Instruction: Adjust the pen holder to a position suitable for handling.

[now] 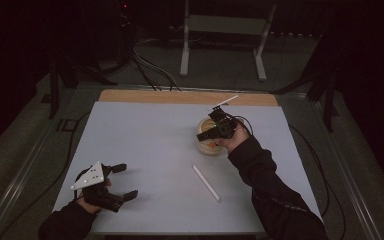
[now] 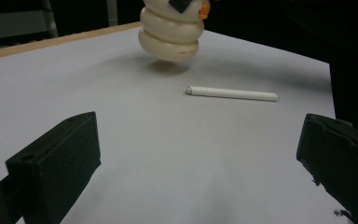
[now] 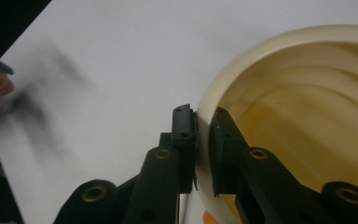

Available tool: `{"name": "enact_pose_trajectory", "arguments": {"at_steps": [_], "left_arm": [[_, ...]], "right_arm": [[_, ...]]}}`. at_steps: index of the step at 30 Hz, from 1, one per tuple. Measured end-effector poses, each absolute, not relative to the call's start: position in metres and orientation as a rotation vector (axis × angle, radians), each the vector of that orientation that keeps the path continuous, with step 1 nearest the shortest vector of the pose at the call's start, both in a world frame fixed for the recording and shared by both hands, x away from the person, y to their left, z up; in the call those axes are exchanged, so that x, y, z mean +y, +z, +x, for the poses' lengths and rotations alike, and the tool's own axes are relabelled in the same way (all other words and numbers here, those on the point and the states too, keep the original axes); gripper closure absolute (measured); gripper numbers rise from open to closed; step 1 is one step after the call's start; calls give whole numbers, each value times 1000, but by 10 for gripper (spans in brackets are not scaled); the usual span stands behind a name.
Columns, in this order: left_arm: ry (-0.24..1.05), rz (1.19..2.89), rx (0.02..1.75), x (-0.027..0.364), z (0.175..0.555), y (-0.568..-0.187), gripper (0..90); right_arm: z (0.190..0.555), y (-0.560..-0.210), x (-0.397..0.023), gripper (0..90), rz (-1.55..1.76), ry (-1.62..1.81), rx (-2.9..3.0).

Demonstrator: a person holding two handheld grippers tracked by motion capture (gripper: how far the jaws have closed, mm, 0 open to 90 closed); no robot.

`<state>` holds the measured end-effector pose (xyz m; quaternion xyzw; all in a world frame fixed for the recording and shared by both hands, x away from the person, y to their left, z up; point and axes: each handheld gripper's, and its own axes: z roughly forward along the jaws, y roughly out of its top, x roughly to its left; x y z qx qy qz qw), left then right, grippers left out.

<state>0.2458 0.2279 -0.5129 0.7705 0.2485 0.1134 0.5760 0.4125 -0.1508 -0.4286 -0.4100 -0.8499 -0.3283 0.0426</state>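
Right claw [image 3: 204,140] is clamped on the rim of the cream bowl [image 1: 210,145], one jaw outside the wall, one inside. A rim pinch like that lets one hand carry the bowl without reaching under it. In the left claw view the bowl [image 2: 170,37] seems to hang just off the surface [image 1: 145,145], shadow underneath and apart from it, so my read is that it is being carried, slightly tilted. It sits right of centre, toward the far edge.

Contents: the inside looks bare in the right claw view, just ribbed, yellowish walls [image 3: 303,116]. An orange bit [image 2: 204,9] shows by the rim in the left claw view; can't tell what it is.

Left claw [image 1: 122,182] rests near the front left corner, jaws wide, nothing between them. Probably parked out of the way while the right hand works, pointed toward the middle.

White stick [image 1: 206,183] lies flat on the surface, nearer the person than the bowl, apart from it, untouched by either claw. From the left claw view it [image 2: 232,93] is just past the open jaws, so it is an easy next pick for that side, if wanted.
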Motion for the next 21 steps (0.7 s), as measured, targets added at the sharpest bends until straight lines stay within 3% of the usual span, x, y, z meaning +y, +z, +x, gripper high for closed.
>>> {"name": "enact_pose_trajectory", "arguments": {"at_steps": [21], "left_arm": [[267, 1809, 579, 228, 246, -513, 3]], "right_arm": [[403, -453, -149, 818, -1333, -958, -2536]]}}
